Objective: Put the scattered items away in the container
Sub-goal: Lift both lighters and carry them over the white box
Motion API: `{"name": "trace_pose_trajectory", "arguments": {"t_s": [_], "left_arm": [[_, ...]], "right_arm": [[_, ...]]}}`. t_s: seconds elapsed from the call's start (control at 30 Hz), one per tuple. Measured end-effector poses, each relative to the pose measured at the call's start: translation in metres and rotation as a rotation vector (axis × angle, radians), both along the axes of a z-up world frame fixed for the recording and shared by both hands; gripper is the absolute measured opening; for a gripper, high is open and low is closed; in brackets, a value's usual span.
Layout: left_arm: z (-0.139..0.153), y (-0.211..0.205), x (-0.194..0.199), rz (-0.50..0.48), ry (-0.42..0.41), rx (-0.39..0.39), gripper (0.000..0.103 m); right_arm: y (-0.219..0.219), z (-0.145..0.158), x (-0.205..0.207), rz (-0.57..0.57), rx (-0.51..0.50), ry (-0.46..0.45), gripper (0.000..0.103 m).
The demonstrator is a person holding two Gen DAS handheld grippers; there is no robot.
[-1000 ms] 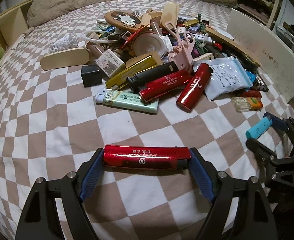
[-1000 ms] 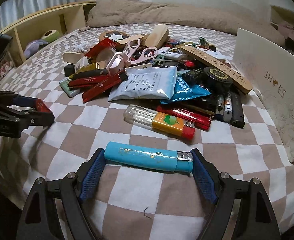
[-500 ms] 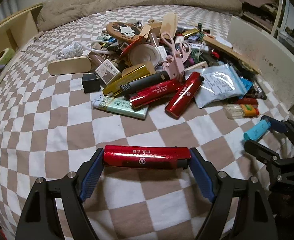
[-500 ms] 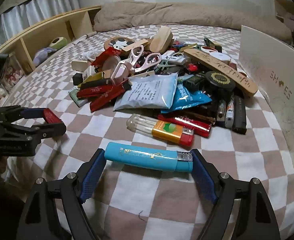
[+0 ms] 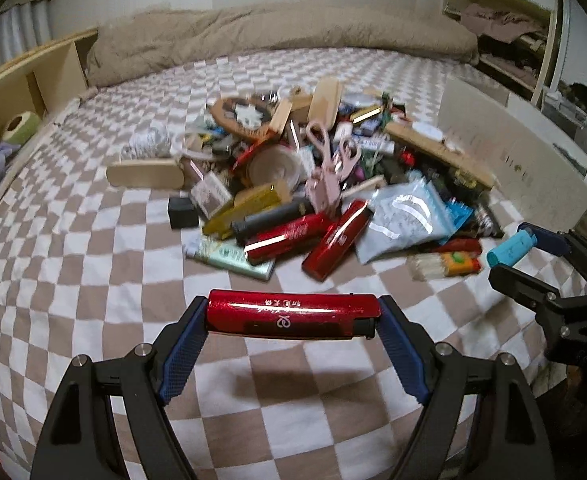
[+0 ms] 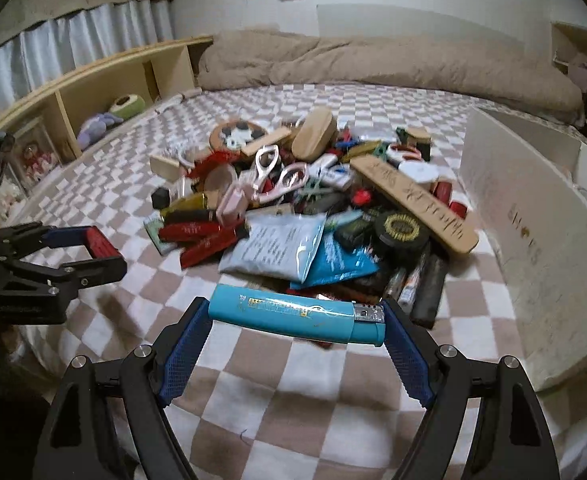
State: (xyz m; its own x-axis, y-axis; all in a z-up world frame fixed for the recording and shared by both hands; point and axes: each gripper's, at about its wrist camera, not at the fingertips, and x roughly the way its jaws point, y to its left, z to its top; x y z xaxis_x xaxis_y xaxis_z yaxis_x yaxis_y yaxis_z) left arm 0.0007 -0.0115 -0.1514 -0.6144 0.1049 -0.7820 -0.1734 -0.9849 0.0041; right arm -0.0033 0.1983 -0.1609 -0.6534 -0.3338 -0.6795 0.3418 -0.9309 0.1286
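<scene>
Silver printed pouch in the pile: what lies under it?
The silver pouch overlaps a blue packet at its right edge; red lighters lie beside its left. Anything directly beneath is covered.

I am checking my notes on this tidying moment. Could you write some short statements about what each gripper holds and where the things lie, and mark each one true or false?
1. The left gripper is shut on a red lighter. True.
2. The right gripper is empty. False: it grips a blue lighter end to end.
3. Pink scissors lie on the pile. True.
4. The white container stands left of the pile in the right wrist view. False: it stands to the right.
</scene>
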Motion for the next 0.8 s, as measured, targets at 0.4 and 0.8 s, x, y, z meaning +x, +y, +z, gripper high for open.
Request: {"name": "trace_pose_trajectory", "arguments": {"t_s": [0.4,0.8], "left_arm": [[0.026,0.028,-0.009,-0.008,0.049,0.056,0.083],[0.076,0.075,-0.027,-0.056,0.147,0.078,0.083]], "right_arm": [[0.027,0.042,-0.006,0.006,-0.005,0.095,0.084],[0.065,0.084,-0.012,-0.022,-0.007,0.21,0.084]]}}
